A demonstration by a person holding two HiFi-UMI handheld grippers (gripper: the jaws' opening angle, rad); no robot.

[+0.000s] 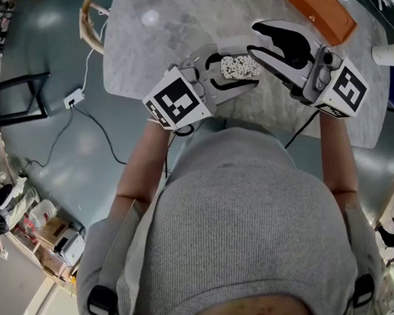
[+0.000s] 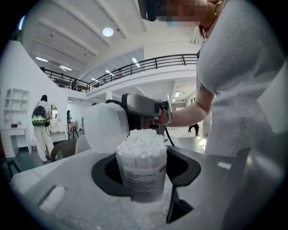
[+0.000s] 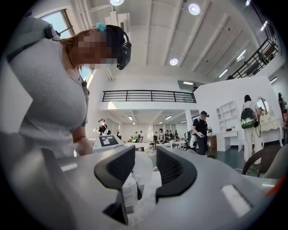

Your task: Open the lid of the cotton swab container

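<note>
We pinch the upright cotton swab container in the jaws of our left gripper — its lid already hangs open beside it, seemingly between the spread jaws of our right gripper.

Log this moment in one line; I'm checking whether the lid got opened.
left gripper: shut on cotton swab container | lid: flipped open, swabs exposed | right gripper: jaws apart, lid between them
</note>
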